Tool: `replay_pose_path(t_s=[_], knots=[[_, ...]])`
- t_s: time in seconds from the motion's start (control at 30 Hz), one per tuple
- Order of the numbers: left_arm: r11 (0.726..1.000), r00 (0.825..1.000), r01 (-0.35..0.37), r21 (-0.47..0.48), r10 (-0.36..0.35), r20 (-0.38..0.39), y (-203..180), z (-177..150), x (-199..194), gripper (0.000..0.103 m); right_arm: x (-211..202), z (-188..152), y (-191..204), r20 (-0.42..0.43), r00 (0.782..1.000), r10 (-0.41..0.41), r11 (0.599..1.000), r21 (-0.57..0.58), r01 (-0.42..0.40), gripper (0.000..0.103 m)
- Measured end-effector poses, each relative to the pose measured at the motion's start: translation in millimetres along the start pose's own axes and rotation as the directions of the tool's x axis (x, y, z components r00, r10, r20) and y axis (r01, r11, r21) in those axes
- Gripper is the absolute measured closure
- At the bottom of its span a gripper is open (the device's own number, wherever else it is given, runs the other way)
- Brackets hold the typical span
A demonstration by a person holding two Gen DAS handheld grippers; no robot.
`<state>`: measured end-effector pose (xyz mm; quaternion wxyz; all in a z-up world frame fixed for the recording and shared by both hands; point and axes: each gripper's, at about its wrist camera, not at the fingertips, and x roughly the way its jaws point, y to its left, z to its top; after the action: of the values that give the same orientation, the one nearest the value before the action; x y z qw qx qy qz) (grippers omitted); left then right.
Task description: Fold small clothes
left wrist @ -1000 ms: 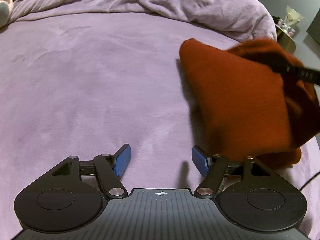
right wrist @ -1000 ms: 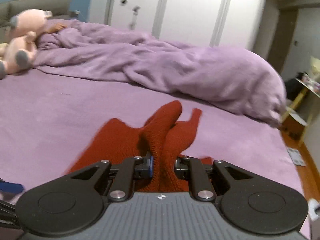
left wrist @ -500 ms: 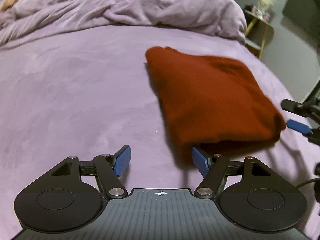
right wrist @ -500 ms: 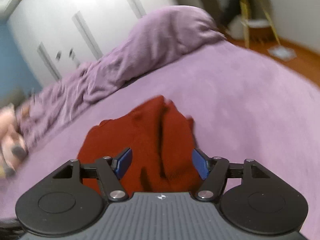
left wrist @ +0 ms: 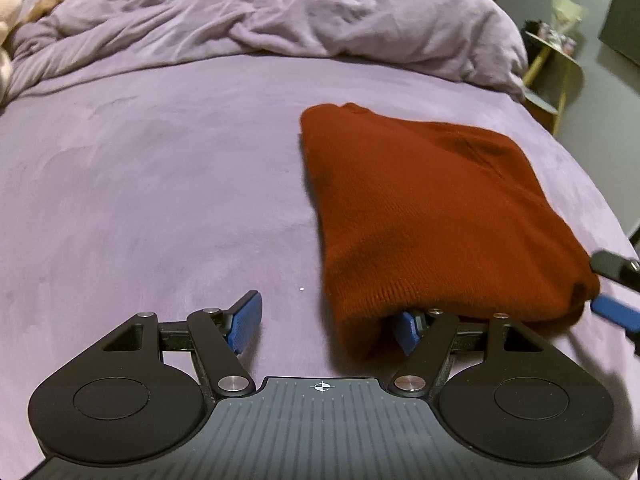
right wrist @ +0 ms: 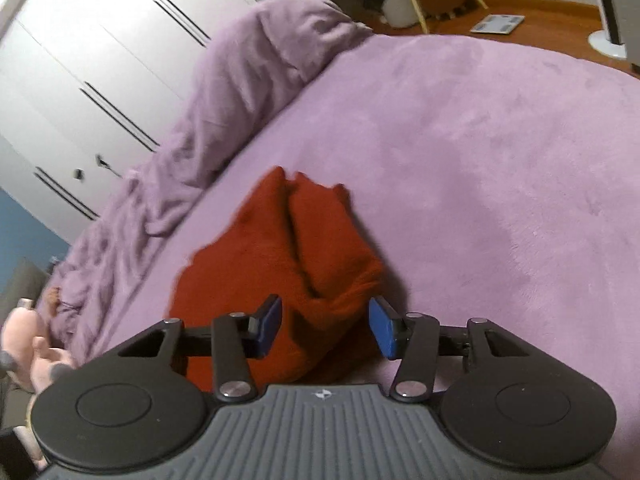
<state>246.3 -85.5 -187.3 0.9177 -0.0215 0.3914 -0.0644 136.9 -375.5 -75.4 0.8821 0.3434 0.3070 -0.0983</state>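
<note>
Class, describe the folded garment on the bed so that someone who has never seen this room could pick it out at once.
Start with the wide purple bed, its rumpled duvet heaped along the far side. On the flat near part lies a rust-red knitted garment, folded into a thick pad. It is the only red thing there, set against the all-purple bedding and a pale pink soft toy at the far end.

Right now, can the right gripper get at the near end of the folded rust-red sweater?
Probably yes: the right gripper is open with the sweater's near end already between its fingers, nothing blocking; its jaws have just been closing.
</note>
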Motion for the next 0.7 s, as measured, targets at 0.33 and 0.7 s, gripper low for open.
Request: replay_pose_path(t_s=[0.33,0.7], knots=[[0.999,0.998,0.014,-0.039,-0.017,-0.065,2.3,5.6,10.4,0.028,45.4,1.0,-25.6,-0.076,0.984,0.161,0.96,0.245,-0.138,0.074],[0.954,0.981,0.146,-0.263,-0.174,-0.085,69.3,17.5,1.2,0.026,70.2,-7.7,-57.4,-0.227,0.935,0.272,0.931,0.308,-0.196,0.094]])
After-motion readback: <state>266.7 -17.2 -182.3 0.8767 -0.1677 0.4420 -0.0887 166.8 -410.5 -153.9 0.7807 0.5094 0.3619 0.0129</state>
